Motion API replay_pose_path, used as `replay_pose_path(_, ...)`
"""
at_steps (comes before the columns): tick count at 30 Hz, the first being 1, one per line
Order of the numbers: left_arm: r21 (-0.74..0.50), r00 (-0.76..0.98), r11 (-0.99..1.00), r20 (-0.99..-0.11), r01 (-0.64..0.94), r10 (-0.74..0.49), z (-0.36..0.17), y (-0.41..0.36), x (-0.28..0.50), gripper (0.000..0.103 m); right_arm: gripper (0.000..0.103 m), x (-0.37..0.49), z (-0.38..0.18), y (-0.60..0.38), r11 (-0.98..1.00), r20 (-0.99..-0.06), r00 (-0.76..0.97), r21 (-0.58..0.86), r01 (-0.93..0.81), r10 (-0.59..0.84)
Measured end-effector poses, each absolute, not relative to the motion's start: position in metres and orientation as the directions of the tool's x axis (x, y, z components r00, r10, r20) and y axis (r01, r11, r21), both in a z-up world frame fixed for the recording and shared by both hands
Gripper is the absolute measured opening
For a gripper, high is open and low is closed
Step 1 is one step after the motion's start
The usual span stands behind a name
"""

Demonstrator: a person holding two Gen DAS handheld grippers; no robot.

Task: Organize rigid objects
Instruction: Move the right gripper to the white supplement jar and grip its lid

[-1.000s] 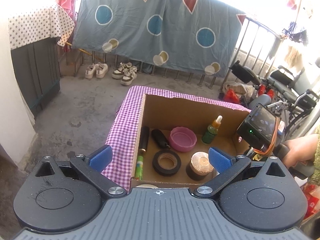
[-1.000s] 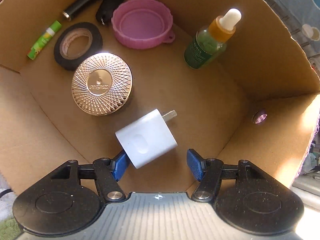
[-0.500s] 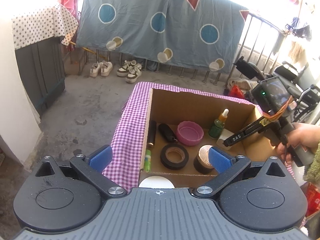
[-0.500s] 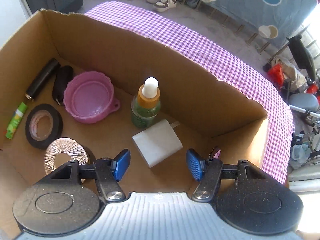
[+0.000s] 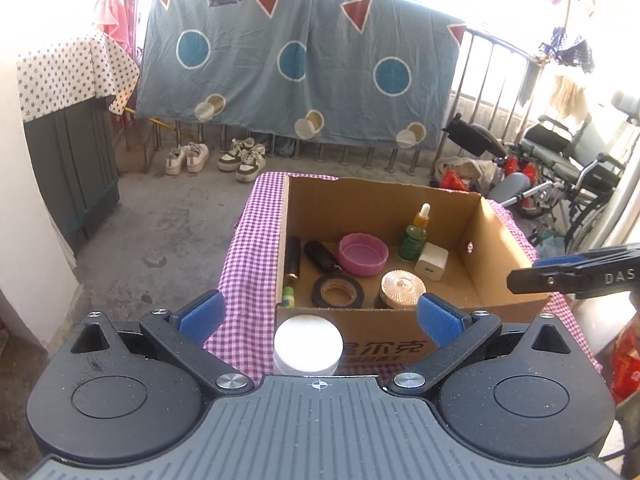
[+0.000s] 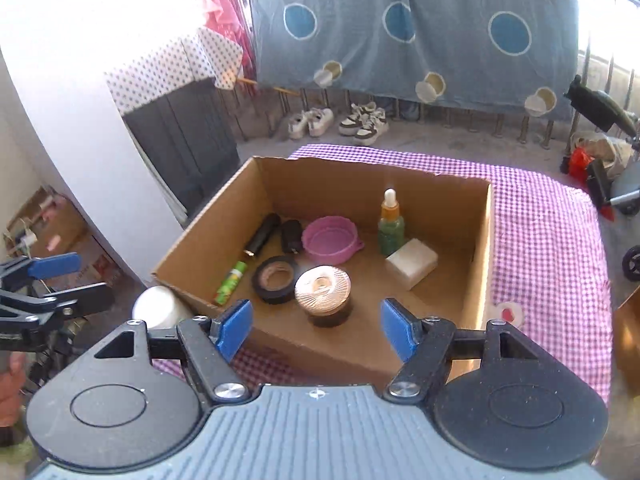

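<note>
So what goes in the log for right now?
charger: in box | right gripper: open, empty, jaws just widened | left gripper: open, empty | white jar: outside box

A blue sheet with circles and red triangles hangs over a railing. Two pairs of sneakers sit on the concrete floor below. A wheelchair stands at right.

A second ago my right gripper was down inside the cardboard box with the white charger between its fingers; now it is up outside, fingers opened wider and empty, the charger lying beside the dropper bottle. A white jar has come into view between my left gripper's fingers
</note>
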State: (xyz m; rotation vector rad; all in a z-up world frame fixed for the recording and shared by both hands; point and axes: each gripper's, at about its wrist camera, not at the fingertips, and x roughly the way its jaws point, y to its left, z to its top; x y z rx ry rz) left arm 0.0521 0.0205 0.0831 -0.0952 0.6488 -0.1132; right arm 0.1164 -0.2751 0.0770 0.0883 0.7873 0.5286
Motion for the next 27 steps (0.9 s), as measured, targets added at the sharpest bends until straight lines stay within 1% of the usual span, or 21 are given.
replay_pose_path(3,-0.088,0.806,0.993,-0.580,0.083,-0.118,0.071,0.024,0.039,0.103,0.073,0.085,0.065,-0.277,0.843,-0.601,0.591,0.368,-0.392,0.538)
replay_pose_path(7,-0.072,0.800,0.995,-0.592,0.071,-0.100,0.048,0.028,0.035,0.103,0.073,0.061,0.039,-0.268,0.810,-0.549,0.602,0.475,-0.345,0.579)
replay_pose_path(10,-0.065,0.802,0.995,-0.589,0.071,-0.096,0.030,0.029,0.040,0.102,0.073,0.066,0.025,-0.258,0.755,-0.534,0.549,0.564,-0.336,0.643)
replay_pose_path(15,-0.023,0.812,0.996,-0.577,0.092,-0.088,0.010,0.024,0.052,0.099,0.068,0.093,0.016,-0.230,0.707,-0.506,0.509,0.602,-0.370,0.697)
replay_pose_path(16,-0.028,0.807,0.995,-0.583,0.095,-0.093,0.007,0.024,0.055,0.097,0.064,0.098,0.014,-0.226,0.700,-0.498,0.508,0.609,-0.371,0.703)
replay_pose_path(20,-0.060,0.799,0.992,-0.587,0.112,-0.126,-0.001,0.024,0.067,0.090,0.060,0.114,0.001,-0.199,0.690,-0.499,0.491,0.623,-0.369,0.714)
replay_pose_path(22,-0.049,0.794,0.991,-0.594,0.127,-0.131,-0.004,0.021,0.072,0.076,0.058,0.121,-0.003,-0.189,0.694,-0.506,0.489,0.615,-0.374,0.711)
replay_pose_path(23,-0.041,0.788,0.991,-0.602,0.129,-0.128,-0.007,0.020,0.075,0.073,0.057,0.125,-0.005,-0.184,0.698,-0.509,0.489,0.611,-0.373,0.708)
replay_pose_path(25,-0.045,0.779,0.990,-0.612,0.137,-0.136,-0.009,0.019,0.078,0.063,0.054,0.130,-0.009,-0.177,0.695,-0.509,0.485,0.616,-0.372,0.711)
replay_pose_path(27,-0.074,0.766,0.986,-0.621,0.149,-0.163,-0.011,0.019,0.079,0.059,0.046,0.135,-0.013,-0.172,0.695,-0.512,0.482,0.617,-0.369,0.711)
